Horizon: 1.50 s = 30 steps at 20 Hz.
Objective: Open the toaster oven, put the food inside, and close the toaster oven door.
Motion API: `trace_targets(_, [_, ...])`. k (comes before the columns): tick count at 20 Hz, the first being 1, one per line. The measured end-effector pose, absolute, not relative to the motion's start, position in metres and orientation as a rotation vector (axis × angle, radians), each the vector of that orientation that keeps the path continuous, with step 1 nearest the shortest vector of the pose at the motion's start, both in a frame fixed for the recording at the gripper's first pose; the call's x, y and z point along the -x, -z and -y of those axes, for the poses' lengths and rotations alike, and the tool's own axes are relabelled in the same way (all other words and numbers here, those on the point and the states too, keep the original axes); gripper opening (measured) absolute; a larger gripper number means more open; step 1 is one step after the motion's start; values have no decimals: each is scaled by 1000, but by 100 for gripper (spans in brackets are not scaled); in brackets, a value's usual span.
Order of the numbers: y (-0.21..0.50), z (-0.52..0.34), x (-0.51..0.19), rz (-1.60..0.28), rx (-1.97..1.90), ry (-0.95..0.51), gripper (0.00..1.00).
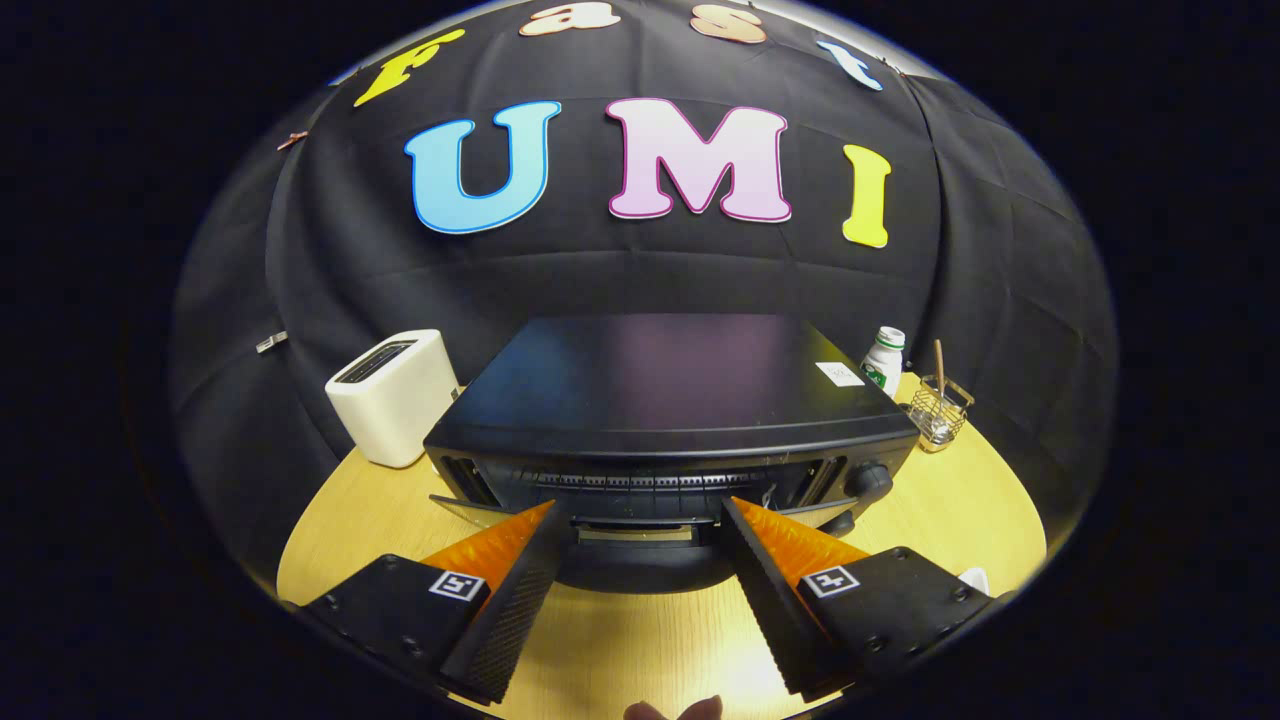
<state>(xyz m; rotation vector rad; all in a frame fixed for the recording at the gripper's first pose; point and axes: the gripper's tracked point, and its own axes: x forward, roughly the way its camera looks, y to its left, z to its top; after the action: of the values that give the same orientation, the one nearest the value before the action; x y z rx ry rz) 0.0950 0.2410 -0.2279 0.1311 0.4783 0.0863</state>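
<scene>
Toaster oven [665, 420] sits mid-counter [960, 500], directly ahead of the hand-held gripper [640, 530]. Its front faces the fingers; the dark top panel lies below the camera's line of sight. The door appears partly ajar, its upper edge tipped out toward the fingers, though I cannot tell how far.

Hand-held gripper: fingers [510, 590] spread wide, nothing between them. Tips bracket the door handle [640, 522], just short of it or at it; contact not resolvable.

Handling judgement: the oven is a rigid, heavy box and should stay put under a light pull. The door is hinged low and likely glass-fronted, so take the handle bar at its middle and swing it down rather than yank. The control knob [868, 480] at the front right is to be avoided.

Food item: not identified here.

Containers: white toaster [392, 395] beside the oven on the left, slot contents not visible. Behind the right corner, a white bottle [884, 358] with green label, capped. Next to it a small wire basket [940, 408] holding a stick-like utensil.
</scene>
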Motion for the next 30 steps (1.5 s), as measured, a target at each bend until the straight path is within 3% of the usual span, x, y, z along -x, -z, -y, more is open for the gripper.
trace_targets(10, [267,-242,-37,-576,-85,-85,99])
trace_targets(22, [353,-232,22,-858,-80,-170,99])
trace_targets(30, [282,-161,25,-753,-183,-261,99])
